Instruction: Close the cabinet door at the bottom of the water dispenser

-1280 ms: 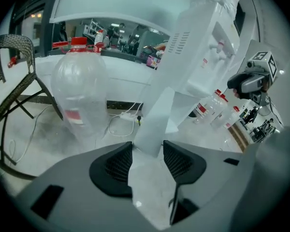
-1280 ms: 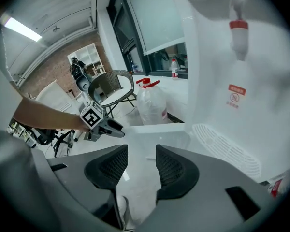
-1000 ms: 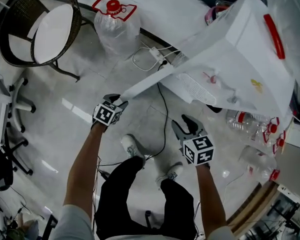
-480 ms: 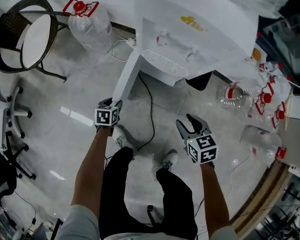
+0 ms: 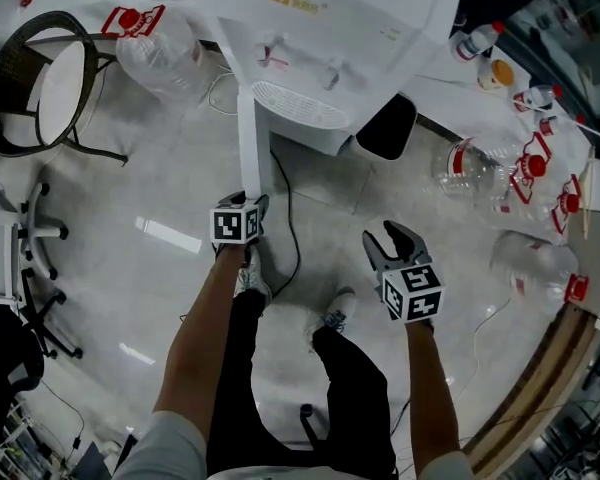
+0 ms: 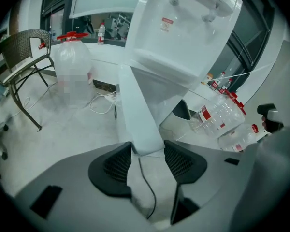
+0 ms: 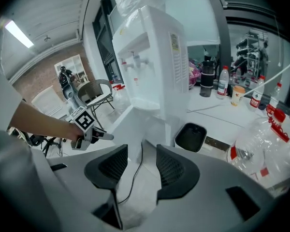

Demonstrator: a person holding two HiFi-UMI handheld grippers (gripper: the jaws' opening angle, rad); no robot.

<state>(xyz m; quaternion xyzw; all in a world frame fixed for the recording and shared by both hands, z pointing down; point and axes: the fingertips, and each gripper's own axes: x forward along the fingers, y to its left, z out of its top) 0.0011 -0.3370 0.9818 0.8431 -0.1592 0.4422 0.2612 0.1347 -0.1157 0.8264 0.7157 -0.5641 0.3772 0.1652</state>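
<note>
Left hand-held gripper point(image 6: 147, 153), jaws opening, pads point(image 6: 117, 166) on cabinet door point(image 6: 135, 105) edge; right hand-held gripper point(image 7: 141, 161) open, empty.

The cabinet door point(image 5: 250, 148) juts from water dispenser point(image 5: 330, 28), chair point(image 5: 50, 78) left, bottles point(image 5: 525, 168) right

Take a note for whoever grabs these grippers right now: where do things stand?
Left gripper: on the free edge of the cabinet door, jaws opening, edge between them.
Right gripper: open, empty.
The door sticks out wide open from the base of the water dispenser.
Done: door edge reached. Left: swing the door shut against the dispenser.
</note>
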